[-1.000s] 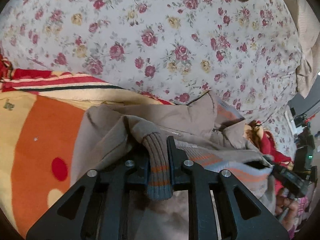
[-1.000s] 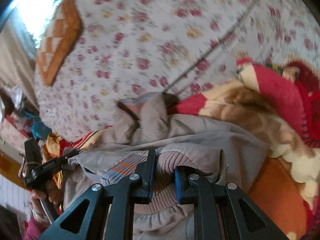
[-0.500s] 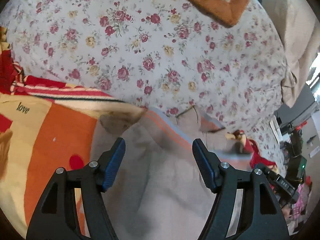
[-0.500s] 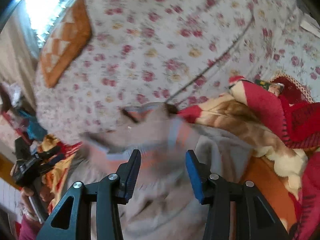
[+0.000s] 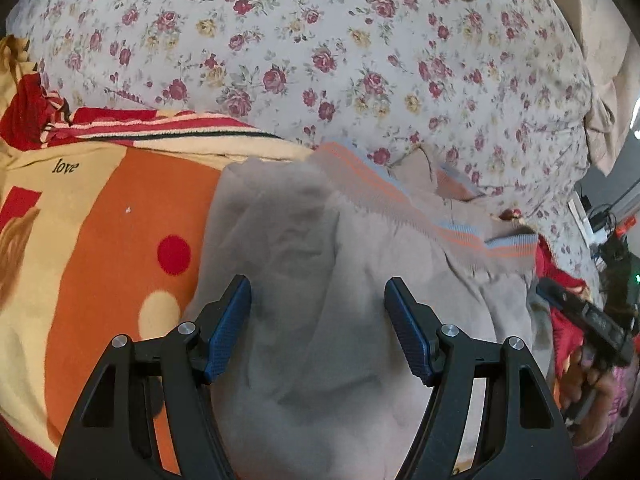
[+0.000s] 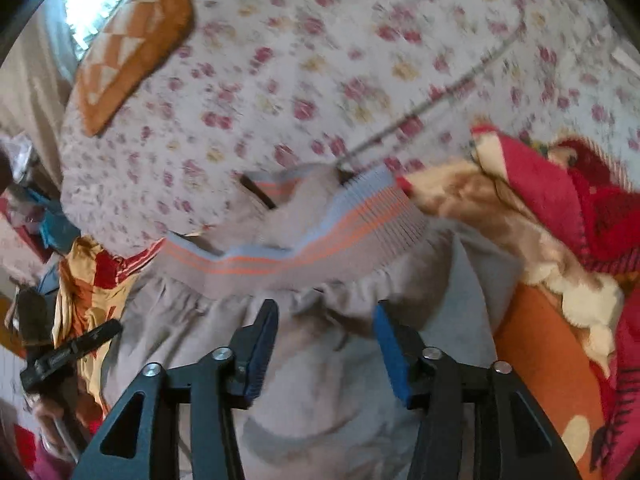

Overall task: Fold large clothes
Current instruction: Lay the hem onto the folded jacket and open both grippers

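A grey-beige jacket lies folded on the bed, its ribbed hem with orange and blue stripes along the far edge. My left gripper hovers open over the cloth with nothing between its blue pads. In the right wrist view the same jacket and its ribbed hem lie below my right gripper, whose jaws are opening and hold nothing. Each view catches the other gripper at its edge: the right one and the left one, each in a hand.
The jacket rests partly on an orange and cream blanket and partly on a floral bedsheet. A red and cream blanket is bunched at the right. An orange cushion lies at the far end. Clutter lies beyond the bed's edge.
Both grippers let go of the jacket's ribbed parts and opened. The cloth dropped flat with the striped hem lying across the far side. Both grippers drew back from it.
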{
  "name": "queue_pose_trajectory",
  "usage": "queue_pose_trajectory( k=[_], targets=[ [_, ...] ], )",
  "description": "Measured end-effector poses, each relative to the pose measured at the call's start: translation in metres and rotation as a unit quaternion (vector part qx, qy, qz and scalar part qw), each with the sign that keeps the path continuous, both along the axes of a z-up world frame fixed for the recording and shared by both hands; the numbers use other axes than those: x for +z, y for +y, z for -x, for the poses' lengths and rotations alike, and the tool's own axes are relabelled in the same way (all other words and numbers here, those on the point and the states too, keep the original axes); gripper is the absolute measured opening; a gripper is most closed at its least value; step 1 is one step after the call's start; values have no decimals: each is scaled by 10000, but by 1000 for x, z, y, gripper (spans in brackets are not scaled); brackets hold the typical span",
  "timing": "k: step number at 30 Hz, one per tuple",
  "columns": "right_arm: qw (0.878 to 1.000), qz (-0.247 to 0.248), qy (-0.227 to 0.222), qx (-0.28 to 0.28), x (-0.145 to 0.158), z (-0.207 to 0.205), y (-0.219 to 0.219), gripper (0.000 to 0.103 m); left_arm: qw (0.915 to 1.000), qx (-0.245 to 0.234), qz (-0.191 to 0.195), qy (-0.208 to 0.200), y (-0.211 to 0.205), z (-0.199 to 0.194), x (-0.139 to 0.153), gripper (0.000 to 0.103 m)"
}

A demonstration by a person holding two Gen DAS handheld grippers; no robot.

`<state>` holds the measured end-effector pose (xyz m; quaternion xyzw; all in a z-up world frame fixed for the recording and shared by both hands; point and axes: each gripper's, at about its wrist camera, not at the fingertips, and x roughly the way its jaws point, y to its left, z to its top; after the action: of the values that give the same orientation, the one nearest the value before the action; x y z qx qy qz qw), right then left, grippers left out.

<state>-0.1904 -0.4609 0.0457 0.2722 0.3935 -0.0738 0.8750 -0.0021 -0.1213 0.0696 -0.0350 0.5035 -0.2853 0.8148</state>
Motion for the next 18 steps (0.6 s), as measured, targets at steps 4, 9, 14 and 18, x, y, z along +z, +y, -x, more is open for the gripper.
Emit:
queue_pose_trajectory(
  k=[4,9,14,18],
  targets=[
    [9991,-33,-90,424,3,-17,17,67,10000,4,-97,-17,-9,-9,-2,70],
    [9968,98,157,776,-10,-56,41,67,9984,-24,-547,-132,-27,-16,-10,70],
    [9904,499,588,1149,-38,-95,61,58,9956,-27,-911,-202,-39,-21,-22,70],
    [9851,994,654,1240,-38,-116,73,16,9957,67,-865,-315,-44,-34,-19,70]
  ],
)
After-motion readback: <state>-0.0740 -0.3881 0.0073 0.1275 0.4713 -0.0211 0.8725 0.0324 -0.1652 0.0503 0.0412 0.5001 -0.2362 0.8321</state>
